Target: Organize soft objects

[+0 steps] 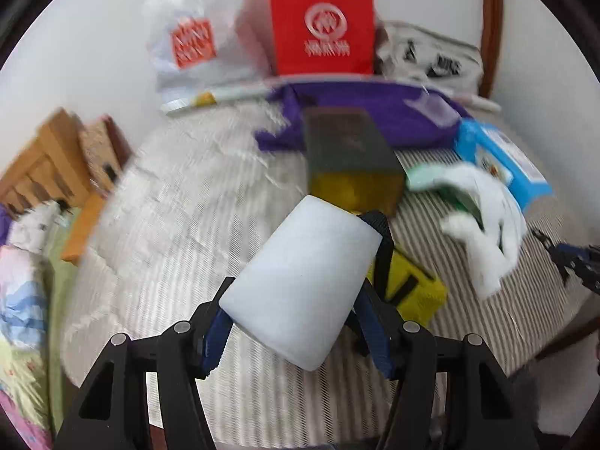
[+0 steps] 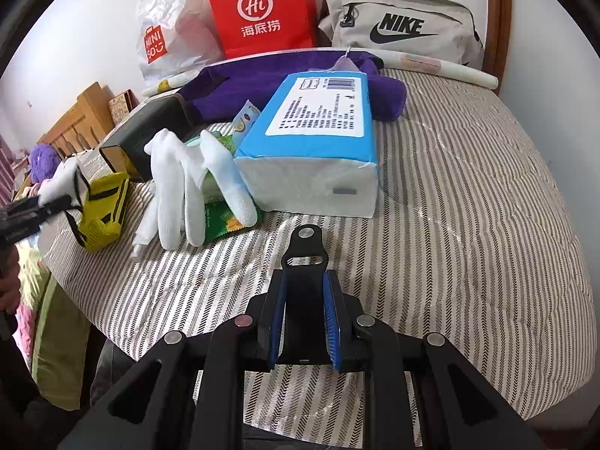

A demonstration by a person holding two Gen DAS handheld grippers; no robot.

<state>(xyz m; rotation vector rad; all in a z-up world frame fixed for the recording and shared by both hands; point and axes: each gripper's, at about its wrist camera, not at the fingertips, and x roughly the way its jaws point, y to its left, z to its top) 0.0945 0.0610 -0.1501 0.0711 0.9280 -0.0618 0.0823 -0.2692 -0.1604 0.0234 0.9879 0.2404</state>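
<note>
My left gripper [image 1: 300, 322] is shut on a white foam block [image 1: 303, 281] and holds it above the striped bed cover [image 1: 180, 195]; it also shows at the far left of the right wrist view [image 2: 48, 202]. Below it lies a yellow and black pouch [image 1: 412, 288], also in the right wrist view [image 2: 105, 206]. White gloves [image 2: 195, 183] lie over green packets beside a blue tissue pack [image 2: 318, 131]. A purple cloth [image 2: 262, 86] lies behind them. My right gripper [image 2: 304, 318] is shut on a black strap piece [image 2: 304, 262] above the cover, in front of the tissue pack.
A dark box with a yellow end [image 1: 348, 157] stands mid-bed. Against the wall stand a white plastic bag [image 2: 168, 33], a red paper bag [image 2: 262, 7] and a grey Nike bag [image 2: 401, 30]. A wooden headboard [image 1: 41, 165] and bedding are at left.
</note>
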